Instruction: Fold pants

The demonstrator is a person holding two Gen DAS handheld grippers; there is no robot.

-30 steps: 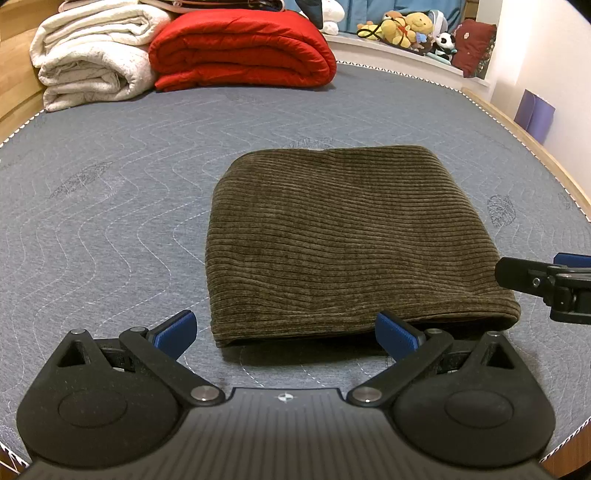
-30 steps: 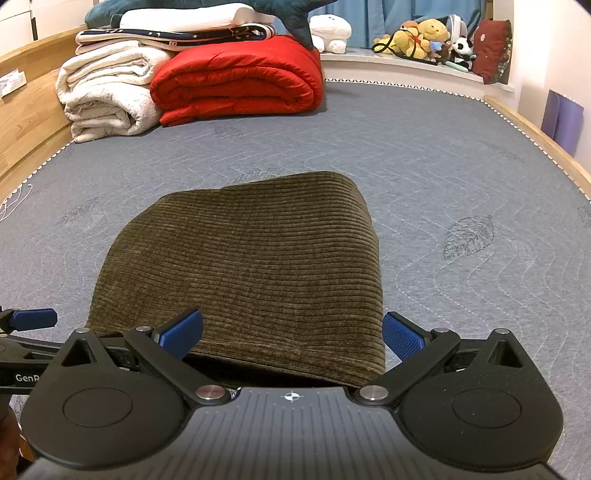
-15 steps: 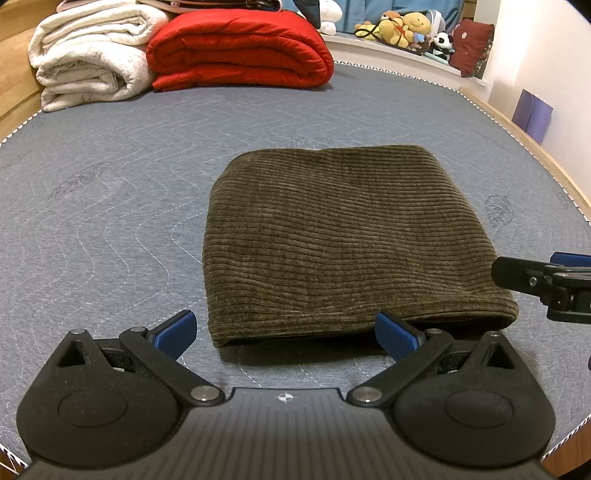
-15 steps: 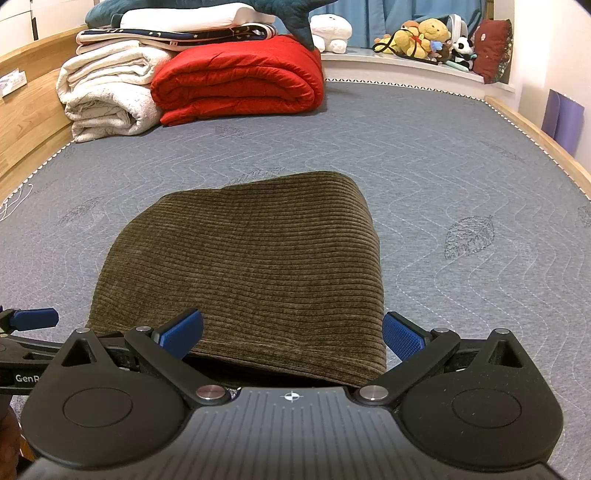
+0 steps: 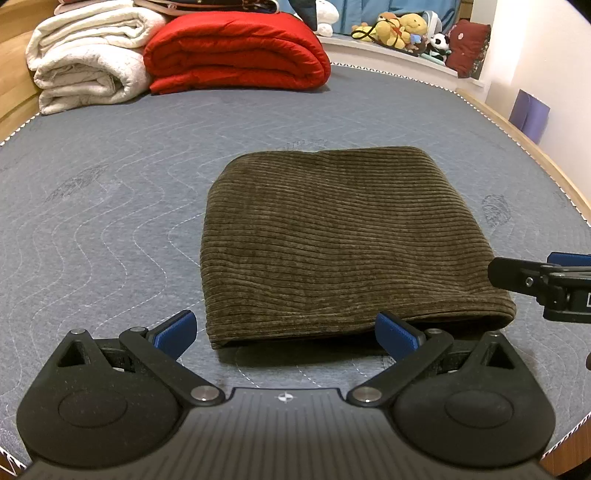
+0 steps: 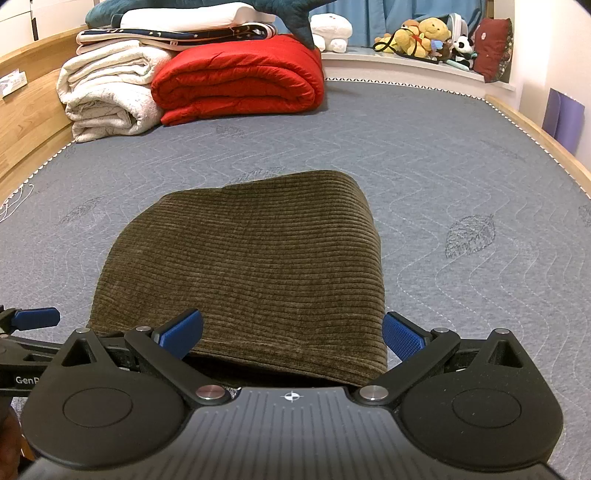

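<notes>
The brown corduroy pants [image 5: 332, 240] lie folded into a compact rectangle on the grey quilted mattress [image 5: 110, 221]. They also show in the right wrist view [image 6: 251, 266]. My left gripper [image 5: 284, 332] is open and empty, just in front of the fold's near edge. My right gripper [image 6: 291, 334] is open and empty, its jaws wide at either side of the near right corner of the pants. The right gripper also shows at the right edge of the left wrist view [image 5: 546, 280]. The left gripper's blue fingertip [image 6: 33, 319] shows at the left of the right wrist view.
A red folded duvet [image 5: 236, 51] and white folded blankets [image 5: 88, 66] lie at the far end of the mattress. Stuffed toys [image 5: 402, 27] sit on a ledge behind. A wooden bed frame [image 6: 535, 136] runs along the right edge.
The left wrist view has tilted up and shifted slightly, so the pants sit a little farther right. Both grippers stay open; the pants have not moved.
</notes>
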